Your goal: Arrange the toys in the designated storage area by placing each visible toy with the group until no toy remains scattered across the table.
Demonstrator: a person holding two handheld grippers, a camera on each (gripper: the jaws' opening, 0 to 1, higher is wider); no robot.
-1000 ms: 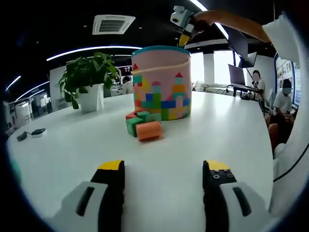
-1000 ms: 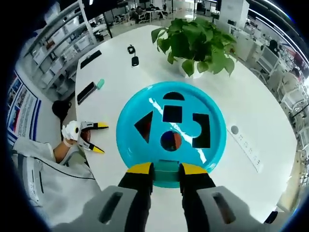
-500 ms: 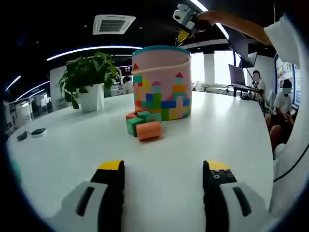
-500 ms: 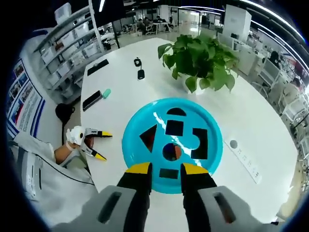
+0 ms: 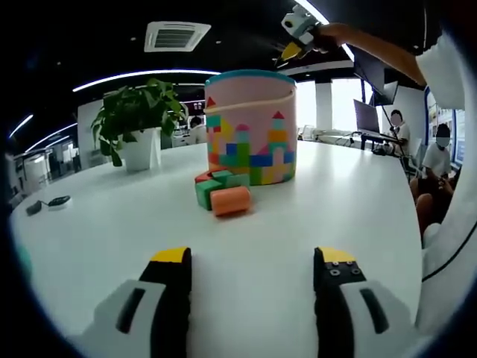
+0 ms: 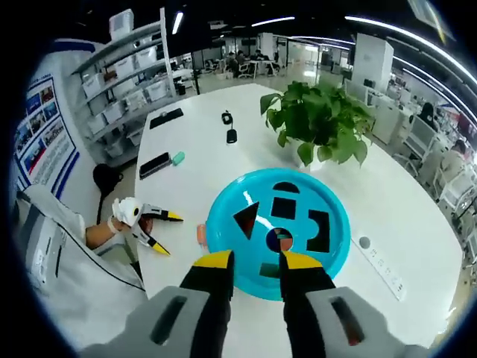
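We hold the right tongs (image 6: 253, 262) high above the toy bucket's cyan lid (image 6: 277, 231), jaws nearly closed with nothing visible between them, because the lid's cut-out shapes are the way in for each block. From the left gripper view the same tongs (image 5: 297, 31) hang over the pink, block-patterned bucket (image 5: 250, 127), which stands on the white counter (image 5: 246, 246). The left tongs (image 5: 253, 272) rest low over the counter, jaws spread wide and empty, facing the toys left outside: an orange cylinder (image 5: 229, 201), a green block (image 5: 206, 193) and others bunched against the bucket's foot, a red piece half hidden behind them. A potted plant (image 5: 138, 127) stands beyond. We cannot tell what fills the lid's round hole (image 6: 280, 240), where colours show, nor count the blocks behind the front ones.
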